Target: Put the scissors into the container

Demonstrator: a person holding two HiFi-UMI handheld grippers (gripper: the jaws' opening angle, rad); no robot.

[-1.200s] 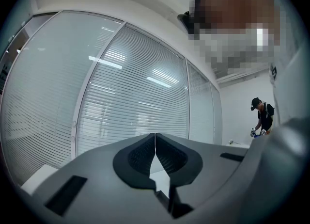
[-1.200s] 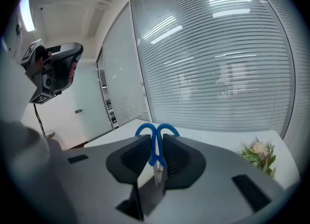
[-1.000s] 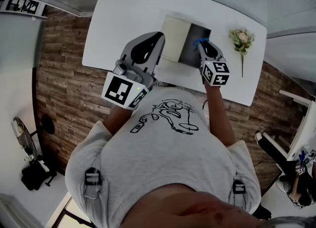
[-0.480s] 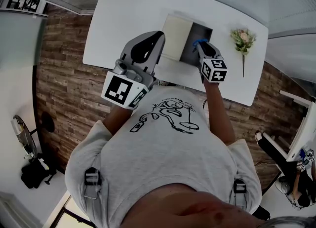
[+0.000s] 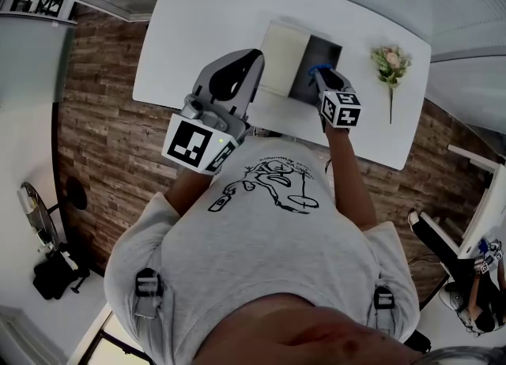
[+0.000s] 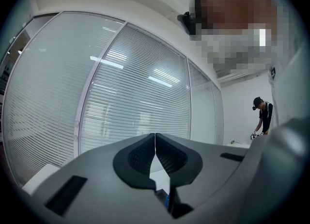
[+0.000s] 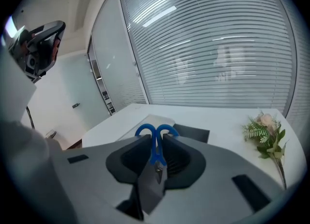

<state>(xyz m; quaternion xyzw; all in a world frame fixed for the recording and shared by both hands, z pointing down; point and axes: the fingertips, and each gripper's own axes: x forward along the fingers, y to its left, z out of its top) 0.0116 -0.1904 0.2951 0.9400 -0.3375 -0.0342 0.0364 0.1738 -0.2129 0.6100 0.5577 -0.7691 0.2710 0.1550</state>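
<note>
Blue plastic handles are what I steer by here: the scissors (image 7: 156, 162) sit clamped in my right gripper (image 7: 156, 145). Its jaws stand partly apart and press on the scissors around the pivot, with the 2 handle loops poking out ahead and the grey blades running back toward the camera.

From the head view, the right gripper (image 5: 320, 76) hangs tilted downward over the container (image 5: 308, 80) on the white table (image 5: 198, 31). The blue of the scissors (image 5: 318, 66) shows right above the dark open part. The pale panel on the container's left side looks like a cover slid partway off, though I cannot be sure of that. In the right gripper view the container (image 7: 196, 132) lies just past the handle loops, so the scissors are above it and not yet inside.

My left gripper (image 5: 251, 63) is held up near my chest, well apart from the container. In its own view the left gripper (image 6: 155, 145) has its jaws pressed together with nothing between them.

A flower sprig (image 5: 389, 63) lies to the right on the table, near the container but clear of my path.

I judge this to be the placing step, close to the finish. The next move calls for going handles-first into the dark opening, staying off the pale panel and the rim, then spreading the right jaws so the scissors drop free.
</note>
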